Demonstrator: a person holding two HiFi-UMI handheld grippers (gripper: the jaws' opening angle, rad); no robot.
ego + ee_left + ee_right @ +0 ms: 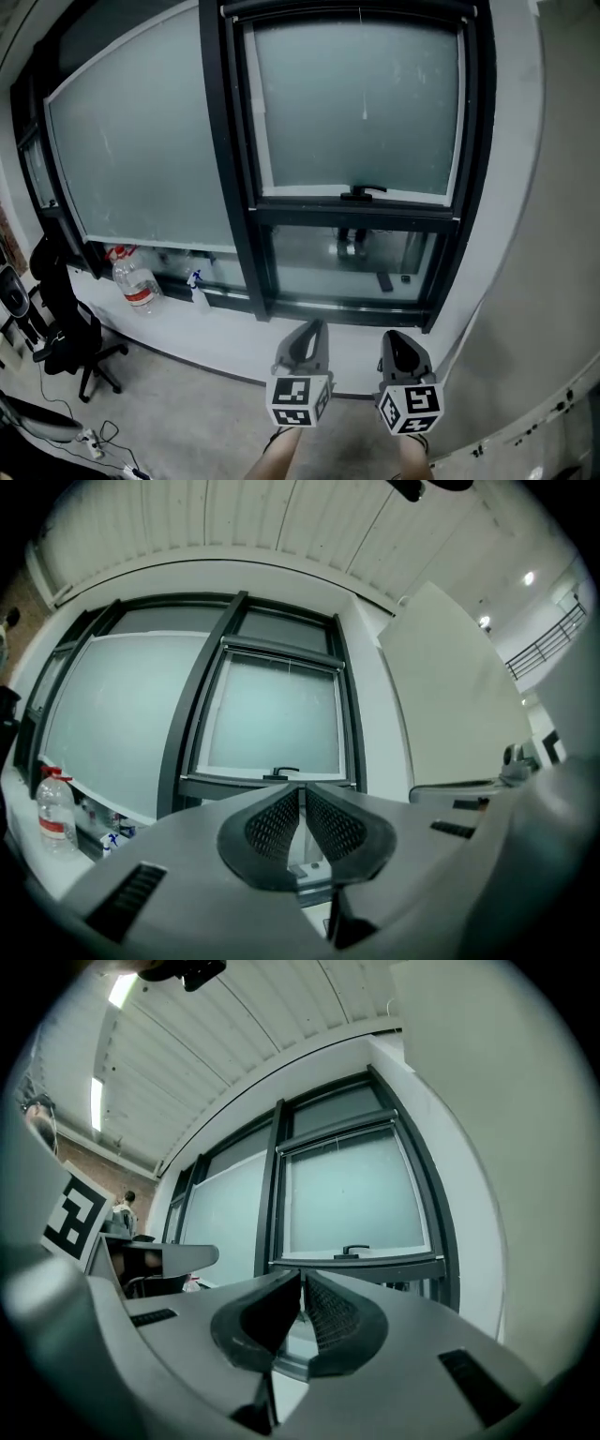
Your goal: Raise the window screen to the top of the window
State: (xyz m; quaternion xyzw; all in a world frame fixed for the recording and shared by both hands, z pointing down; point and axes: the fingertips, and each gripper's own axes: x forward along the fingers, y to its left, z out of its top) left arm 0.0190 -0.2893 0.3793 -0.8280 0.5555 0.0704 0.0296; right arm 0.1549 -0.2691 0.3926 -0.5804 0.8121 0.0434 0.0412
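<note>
Both left claw [315,328] and right claw [395,337], dimple-padded, face a frosted rectangular screen [361,103].

The pale window screen [361,112] hangs partway down, its black handle [364,193] at mid-window.

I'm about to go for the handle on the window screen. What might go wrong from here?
The left gripper and the right gripper both have their jaws together and empty. Unless one opens first, its tips may just knock the small handle. The handle sits alone at the middle of the screen's bottom edge, so an off-centre pull could tilt and jam the screen.
</note>
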